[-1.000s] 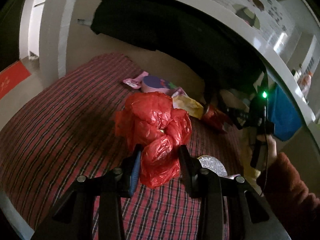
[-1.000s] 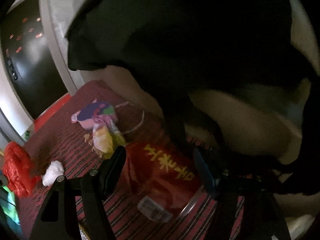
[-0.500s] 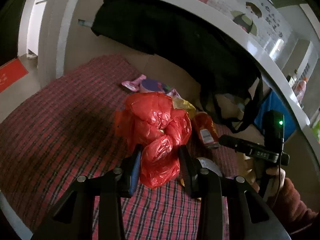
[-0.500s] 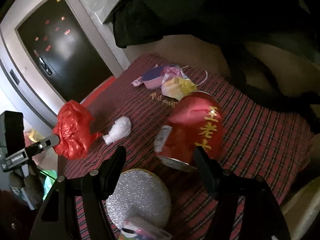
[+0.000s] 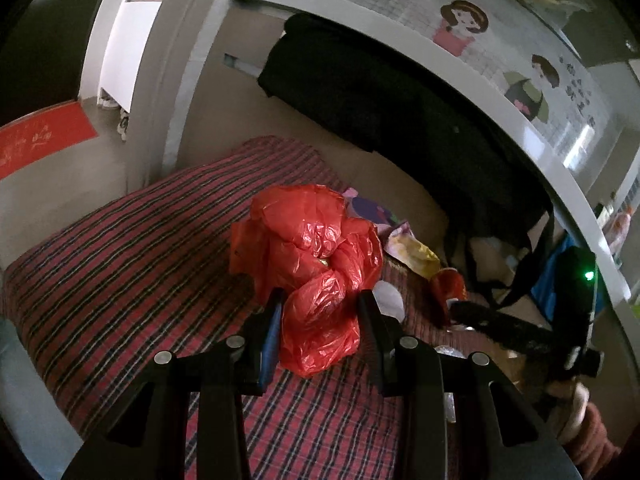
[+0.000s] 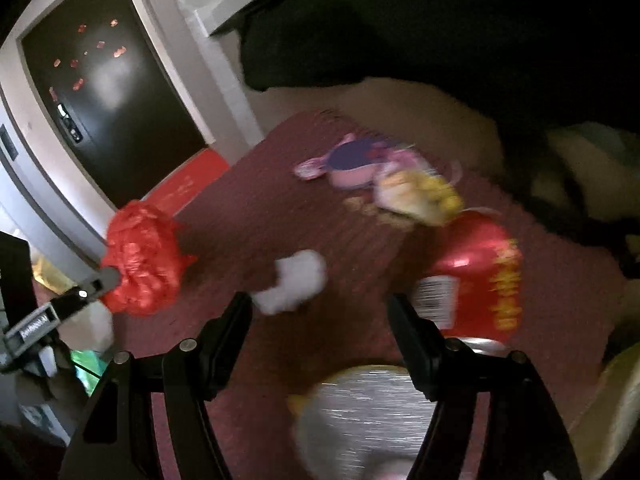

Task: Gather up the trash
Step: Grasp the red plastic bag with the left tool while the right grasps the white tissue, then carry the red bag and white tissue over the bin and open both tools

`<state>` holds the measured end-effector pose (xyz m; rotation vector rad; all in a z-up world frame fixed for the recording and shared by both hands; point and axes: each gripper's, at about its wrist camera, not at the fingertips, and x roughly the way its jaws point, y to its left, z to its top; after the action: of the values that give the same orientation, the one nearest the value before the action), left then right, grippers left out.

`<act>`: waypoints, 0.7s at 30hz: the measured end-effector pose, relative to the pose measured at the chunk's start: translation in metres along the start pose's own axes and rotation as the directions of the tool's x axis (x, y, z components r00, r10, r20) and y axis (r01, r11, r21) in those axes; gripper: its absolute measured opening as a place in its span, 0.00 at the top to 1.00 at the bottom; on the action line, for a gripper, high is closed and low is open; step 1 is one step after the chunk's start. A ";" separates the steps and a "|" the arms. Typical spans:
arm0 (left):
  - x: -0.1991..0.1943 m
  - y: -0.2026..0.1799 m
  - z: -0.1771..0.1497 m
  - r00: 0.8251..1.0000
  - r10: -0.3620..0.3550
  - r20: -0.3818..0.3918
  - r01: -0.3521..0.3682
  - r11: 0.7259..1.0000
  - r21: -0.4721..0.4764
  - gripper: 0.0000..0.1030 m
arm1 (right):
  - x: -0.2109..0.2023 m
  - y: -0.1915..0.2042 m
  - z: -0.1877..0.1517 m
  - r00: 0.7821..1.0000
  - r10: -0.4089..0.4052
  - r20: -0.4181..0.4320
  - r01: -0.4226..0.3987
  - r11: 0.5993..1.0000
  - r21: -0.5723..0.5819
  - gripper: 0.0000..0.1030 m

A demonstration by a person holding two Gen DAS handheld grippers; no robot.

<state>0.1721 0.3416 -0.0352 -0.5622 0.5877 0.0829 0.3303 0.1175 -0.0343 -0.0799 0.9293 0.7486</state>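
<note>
A crumpled red plastic bag point(image 5: 312, 248) hangs between the fingers of my left gripper point(image 5: 320, 300), which is shut on its lower part above the red plaid cloth point(image 5: 140, 260). The right wrist view shows the same bag point(image 6: 142, 258) at the left. My right gripper point(image 6: 319, 304) is open over the cloth with nothing between its fingers. A white crumpled tissue point(image 6: 294, 280) lies just past its left fingertip. A red snack bag with yellow characters point(image 6: 480, 276) lies to the right of its right finger. A silver glittery disc point(image 6: 360, 412) sits below the gripper.
Pink and purple wrappers point(image 6: 352, 162) and a yellow wrapper point(image 6: 420, 196) lie further back on the cloth. A black bag point(image 5: 400, 120) hangs over the back. A dark door point(image 6: 100, 100) and a red floor mat point(image 5: 40, 144) lie beyond the cloth's edge.
My right gripper has swung left: the red snack bag, earlier between its fingers, now lies to their right, and the tissue is near its left finger. The left gripper shifted sideways, still holding the red bag.
</note>
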 end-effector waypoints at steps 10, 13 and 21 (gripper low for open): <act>-0.018 0.029 -0.003 0.999 0.000 0.048 0.000 1.000 -0.015 0.64 | 0.075 0.039 -0.001 0.977 -0.211 -0.014 0.211 0.977 -0.042 0.54; -0.016 0.036 -0.004 0.999 0.001 0.044 0.000 1.000 -0.029 0.64 | 0.084 0.029 -0.001 0.989 -0.137 -0.050 0.138 0.990 0.017 0.82; 0.003 -0.004 0.004 0.997 -0.072 0.025 0.071 0.997 0.033 0.64 | -0.002 0.034 -0.007 0.991 -0.083 0.100 0.082 0.997 0.010 0.88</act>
<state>0.1770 0.3399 -0.0322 -0.5501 0.5420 0.0129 0.3043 0.1391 -0.0286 -0.0742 0.8273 0.6673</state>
